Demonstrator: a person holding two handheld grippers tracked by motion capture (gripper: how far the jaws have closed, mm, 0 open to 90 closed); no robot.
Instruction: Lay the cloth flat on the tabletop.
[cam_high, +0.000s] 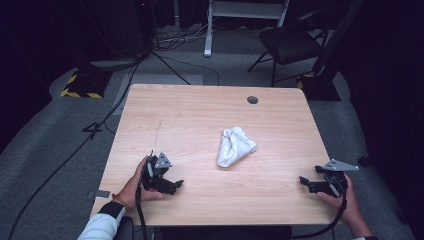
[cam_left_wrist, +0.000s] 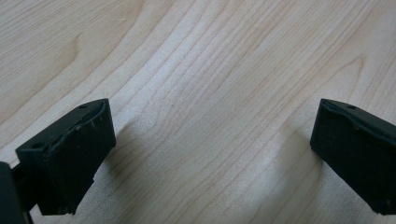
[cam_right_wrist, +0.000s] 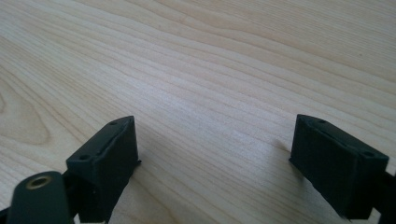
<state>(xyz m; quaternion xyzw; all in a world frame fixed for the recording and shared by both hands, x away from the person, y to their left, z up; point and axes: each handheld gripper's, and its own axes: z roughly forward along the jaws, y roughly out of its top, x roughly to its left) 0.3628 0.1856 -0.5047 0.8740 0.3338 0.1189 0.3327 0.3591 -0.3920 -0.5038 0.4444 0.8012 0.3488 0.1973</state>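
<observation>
My left tool (cam_high: 172, 186) and right tool (cam_high: 306, 183) rest near the front edge of the wooden worktop (cam_high: 200, 115), both with jaws spread wide and holding nothing, while the crumpled white cloth (cam_high: 234, 145) lies farther out between them, near the middle.

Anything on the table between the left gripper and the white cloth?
Nothing: bare wood separates left gripper and white cloth in the high view.

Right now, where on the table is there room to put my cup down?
Lots of room. The table is bare along its far edge, near the round hole, and all down the left side. The white cloth takes the middle. The left gripper and right gripper crowd the near corners.
</observation>
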